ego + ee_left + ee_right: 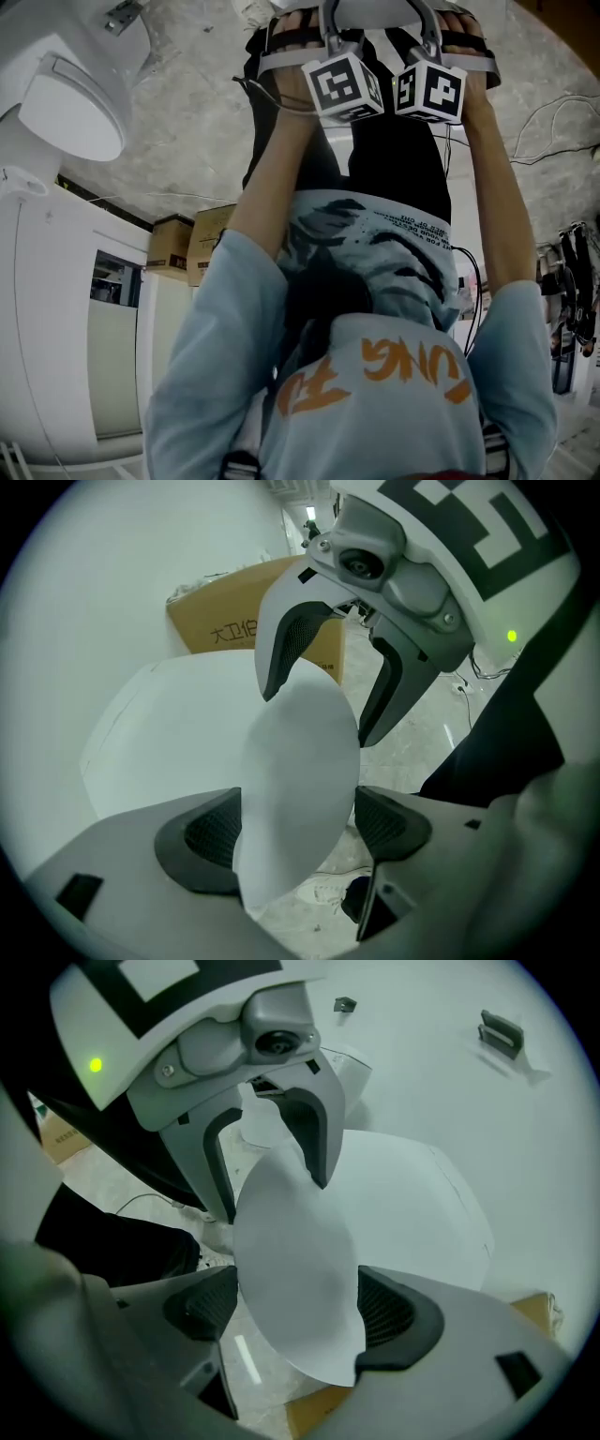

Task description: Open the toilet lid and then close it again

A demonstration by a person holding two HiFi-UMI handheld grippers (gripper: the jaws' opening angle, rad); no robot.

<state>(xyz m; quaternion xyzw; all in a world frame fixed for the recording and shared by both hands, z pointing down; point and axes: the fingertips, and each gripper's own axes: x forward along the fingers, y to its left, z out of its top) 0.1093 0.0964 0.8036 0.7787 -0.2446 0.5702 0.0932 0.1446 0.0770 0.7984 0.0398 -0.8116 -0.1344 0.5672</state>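
- At the ends of a person's outstretched arms (272,178), the two marker cubes (342,84) are held side by side.
- Between the wide-spread jaws of the left claw (298,829), the white toilet lid (302,752) is seen.
- The lid's opposite rim is straddled by the right claw (295,1309), likewise spread wide and faced toward the left one.
- Behind the lid, a cardboard box (234,621) is set on the grey floor (412,747).

A storeroom or workshop-like space: a white toilet (70,103) stands on a bare, mottled concrete floor (197,112), with cardboard boxes (187,246) against white panels (56,309) and loose cables (553,122) trailing across the ground.
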